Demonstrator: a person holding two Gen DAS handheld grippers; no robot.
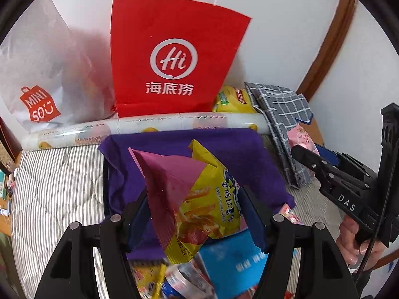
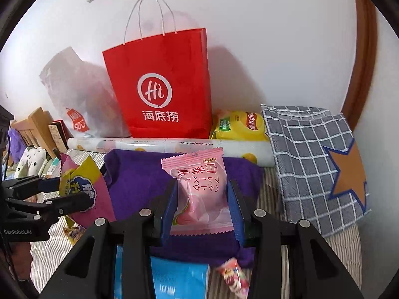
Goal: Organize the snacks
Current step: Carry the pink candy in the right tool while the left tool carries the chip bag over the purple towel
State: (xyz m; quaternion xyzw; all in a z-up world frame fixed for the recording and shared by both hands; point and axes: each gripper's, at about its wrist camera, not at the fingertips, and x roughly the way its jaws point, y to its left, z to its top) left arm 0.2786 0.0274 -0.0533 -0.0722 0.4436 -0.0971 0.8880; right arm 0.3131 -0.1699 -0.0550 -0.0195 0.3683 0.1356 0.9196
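In the left wrist view my left gripper (image 1: pixel 197 209) is shut on a yellow and pink bag of sweet potato sticks (image 1: pixel 199 189), held up over a purple cloth (image 1: pixel 239 149) on the bed. In the right wrist view my right gripper (image 2: pixel 202 199) is shut on a pink peach snack packet (image 2: pixel 199 189) above the same purple cloth (image 2: pixel 134 177). Each gripper also shows in the other's view. The right gripper (image 1: pixel 310 149) with its pink packet (image 1: pixel 300 135) is at the right. The left gripper (image 2: pixel 72 191) with its bag (image 2: pixel 84 189) is at the left.
A red paper bag (image 2: pixel 162 87) stands against the wall beside a white plastic bag (image 2: pixel 82 94). A wrapped paper roll (image 2: pixel 162 145), a yellow chip bag (image 2: pixel 239 124) and a grey checked bag (image 2: pixel 311 154) lie nearby. Under the grippers lie a blue packet (image 2: pixel 179 279) and a small candy (image 2: pixel 233 276).
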